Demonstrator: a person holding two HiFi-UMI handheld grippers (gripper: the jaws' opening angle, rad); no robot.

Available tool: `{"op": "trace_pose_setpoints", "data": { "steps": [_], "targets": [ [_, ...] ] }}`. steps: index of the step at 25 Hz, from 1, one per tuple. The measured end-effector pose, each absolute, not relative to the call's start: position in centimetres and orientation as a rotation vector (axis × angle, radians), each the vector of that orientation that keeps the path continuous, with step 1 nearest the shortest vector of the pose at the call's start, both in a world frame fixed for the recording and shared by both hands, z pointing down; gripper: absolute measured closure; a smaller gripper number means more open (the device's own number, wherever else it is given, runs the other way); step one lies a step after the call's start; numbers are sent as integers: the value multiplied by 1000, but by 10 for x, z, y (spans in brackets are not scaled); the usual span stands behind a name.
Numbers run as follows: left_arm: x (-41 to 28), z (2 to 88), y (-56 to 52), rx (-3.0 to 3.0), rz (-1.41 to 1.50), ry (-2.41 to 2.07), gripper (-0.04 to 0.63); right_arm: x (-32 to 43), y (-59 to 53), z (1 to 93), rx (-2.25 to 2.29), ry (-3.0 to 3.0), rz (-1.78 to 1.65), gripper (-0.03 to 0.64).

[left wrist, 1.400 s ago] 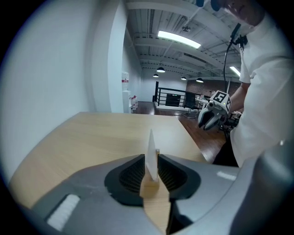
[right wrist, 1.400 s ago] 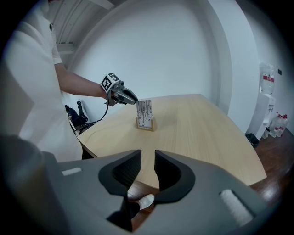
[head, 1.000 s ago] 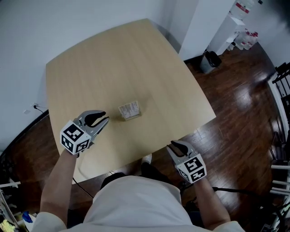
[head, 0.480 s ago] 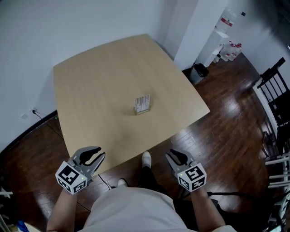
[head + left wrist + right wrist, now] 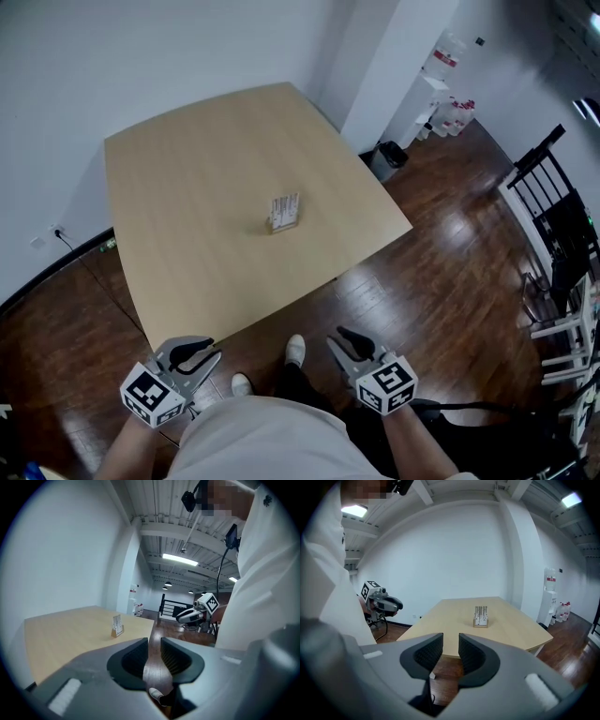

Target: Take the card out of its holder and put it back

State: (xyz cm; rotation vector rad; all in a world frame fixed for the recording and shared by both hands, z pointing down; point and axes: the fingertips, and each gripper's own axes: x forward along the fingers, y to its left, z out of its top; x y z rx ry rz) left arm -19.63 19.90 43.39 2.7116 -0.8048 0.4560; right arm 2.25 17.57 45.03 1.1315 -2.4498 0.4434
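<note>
Seemingly unstarted — grey left gripper (image 5: 207, 351) and right gripper (image 5: 337, 337) stand ajar, empty; white card (image 5: 285, 207) sits in its wooden holder (image 5: 279, 226); next, reach tableward.

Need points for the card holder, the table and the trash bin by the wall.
card holder (image 5: 284, 214): head view, its middle, on the card's face
table (image 5: 187, 187): head view, bare top left of the holder
trash bin (image 5: 385, 159): head view, dark body
</note>
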Motion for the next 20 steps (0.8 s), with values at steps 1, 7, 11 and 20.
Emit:
{"op": "trace_pose_setpoints", "data": {
  "steps": [1, 7, 11, 20],
  "targets": [
    [-193, 432, 200, 2717, 447, -802, 503, 23, 177, 446, 1131, -2451, 432, 508],
    [-172, 427, 216, 2773, 448, -715, 503, 29, 185, 429, 1182, -2457, 401, 506],
    [-170, 429, 223, 2799, 433, -675, 503, 23, 192, 424, 1195, -2476, 391, 504],
    [-174, 426, 227, 2785, 429, -707, 503, 14, 198, 418, 1191, -2489, 349, 511]
  ]
}}
